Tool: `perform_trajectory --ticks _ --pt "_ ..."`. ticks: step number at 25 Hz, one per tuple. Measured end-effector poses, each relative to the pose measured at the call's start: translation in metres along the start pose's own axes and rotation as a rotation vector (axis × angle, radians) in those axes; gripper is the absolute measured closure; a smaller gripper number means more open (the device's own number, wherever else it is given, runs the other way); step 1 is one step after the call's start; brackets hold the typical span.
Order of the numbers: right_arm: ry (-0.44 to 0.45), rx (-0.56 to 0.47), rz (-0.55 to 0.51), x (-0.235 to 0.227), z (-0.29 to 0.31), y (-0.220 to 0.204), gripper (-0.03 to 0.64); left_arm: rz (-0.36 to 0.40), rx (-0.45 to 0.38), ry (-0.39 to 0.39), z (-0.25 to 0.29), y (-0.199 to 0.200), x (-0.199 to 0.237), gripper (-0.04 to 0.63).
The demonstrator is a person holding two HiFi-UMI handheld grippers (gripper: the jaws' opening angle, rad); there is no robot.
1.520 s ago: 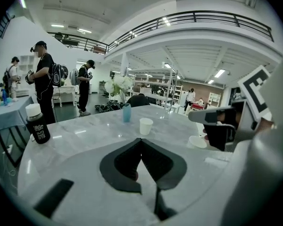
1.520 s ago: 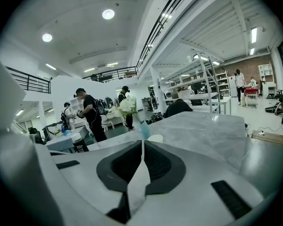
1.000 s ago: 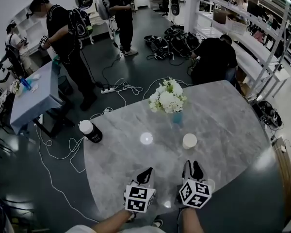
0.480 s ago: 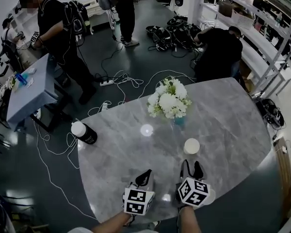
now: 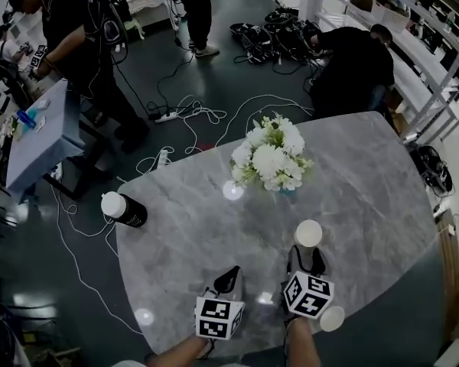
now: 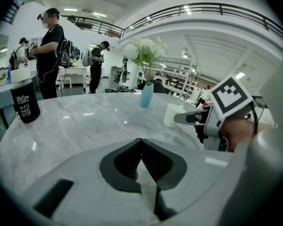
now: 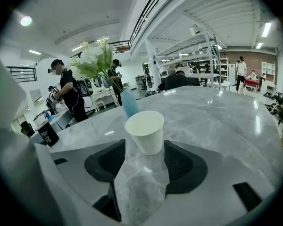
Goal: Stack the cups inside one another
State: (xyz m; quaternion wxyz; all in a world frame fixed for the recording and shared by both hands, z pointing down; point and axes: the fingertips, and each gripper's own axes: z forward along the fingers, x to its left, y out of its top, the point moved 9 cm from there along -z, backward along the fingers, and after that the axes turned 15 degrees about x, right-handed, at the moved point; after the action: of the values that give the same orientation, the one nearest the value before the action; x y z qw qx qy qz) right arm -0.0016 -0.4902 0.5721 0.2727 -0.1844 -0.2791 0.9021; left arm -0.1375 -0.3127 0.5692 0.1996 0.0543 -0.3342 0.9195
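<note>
A white paper cup (image 5: 308, 233) stands upright on the grey marble table (image 5: 367, 197). My right gripper (image 5: 306, 252) sits just behind it. In the right gripper view the cup (image 7: 145, 130) stands between the tips of the right gripper (image 7: 144, 145), whose jaws have just been opening; they are open and the pads do not touch it. A second white cup (image 5: 331, 318) stands at the table's front edge, right of that gripper's marker cube. My left gripper (image 5: 231, 272) hovers to the left over bare table; its jaws (image 6: 140, 141) are shut on nothing. The left gripper view also shows the first cup (image 6: 172, 115).
A blue vase of white flowers (image 5: 271, 159) stands beyond the cup at mid-table. A black bottle with a white cap (image 5: 122, 209) is at the table's left edge. People stand and crouch on the floor behind, among cables (image 5: 187, 117).
Both grippers have sunk toward the table. The right gripper has closed in on the cup and its jaws have spread wide around it. The left gripper stays shut.
</note>
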Motion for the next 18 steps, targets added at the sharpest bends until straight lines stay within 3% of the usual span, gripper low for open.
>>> perform_trajectory --ticks 18 --pt "-0.07 0.02 -0.014 -0.001 0.032 0.011 0.399 -0.029 0.036 0.001 0.021 -0.001 0.015 0.6"
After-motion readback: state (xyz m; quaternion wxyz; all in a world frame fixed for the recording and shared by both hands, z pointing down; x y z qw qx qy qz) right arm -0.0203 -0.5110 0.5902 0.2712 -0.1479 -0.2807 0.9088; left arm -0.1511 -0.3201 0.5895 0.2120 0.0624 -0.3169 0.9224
